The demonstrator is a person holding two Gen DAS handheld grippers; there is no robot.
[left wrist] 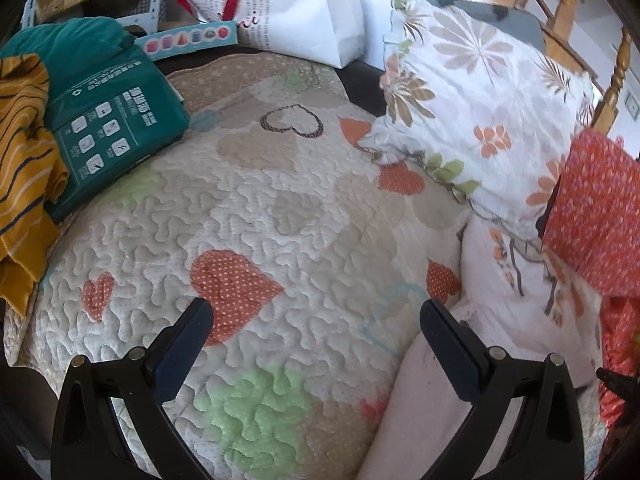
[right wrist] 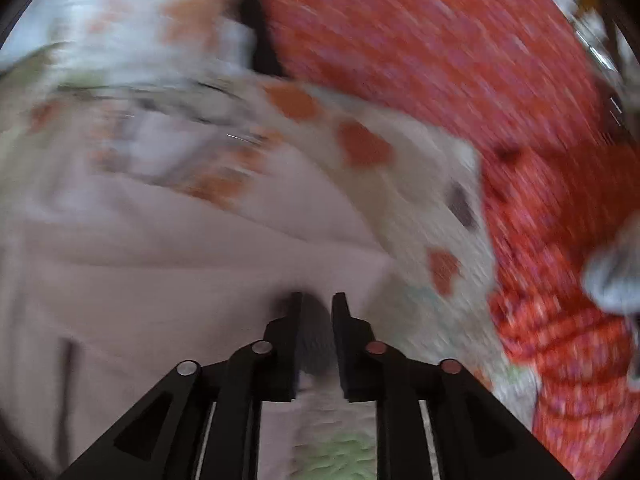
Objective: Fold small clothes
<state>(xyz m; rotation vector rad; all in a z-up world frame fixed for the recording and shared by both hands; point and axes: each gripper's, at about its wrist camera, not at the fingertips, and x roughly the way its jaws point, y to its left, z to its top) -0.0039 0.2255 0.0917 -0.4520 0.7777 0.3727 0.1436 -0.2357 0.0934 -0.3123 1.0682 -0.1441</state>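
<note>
Looking down from the left wrist: a quilt (left wrist: pixel 280 216) with hearts fills the middle of the view.
Left gripper (left wrist: pixel 316 308): jaws spread wide, nothing between them, poised above the quilt.
Pale pink garment (left wrist: pixel 424 392): lies on the quilt at lower right; the right-hand finger (left wrist: pixel 448 344) stands over its edge, contact cannot be told.
Pillow (left wrist: pixel 480 100): white with flowers, upper right, resting on the quilt.
Red cloth (left wrist: pixel 596 208): dotted, at the right edge, partly over the pillow.
Green pack (left wrist: pixel 116 120): at left on the quilt's edge, beside a mustard striped cloth (left wrist: pixel 24 168).
White bag (left wrist: pixel 304 8): behind the quilt, at top.
Chair (left wrist: pixel 580 28): wooden, top right.

Right wrist view: heavily blurred.
Right gripper (right wrist: pixel 317 300): jaws stand a narrow way apart; no cloth shows pinched between them.
Pale pink garment (right wrist: pixel 168 248): spreads over the left and middle, the fingertips above or against it, which one cannot be told.
Quilt (right wrist: pixel 420 208): shows to the right of the garment.
Red cloth (right wrist: pixel 460 52): covers the upper right and runs down the right side.
Pillow (right wrist: pixel 132 12): blurred flowers, upper left.
</note>
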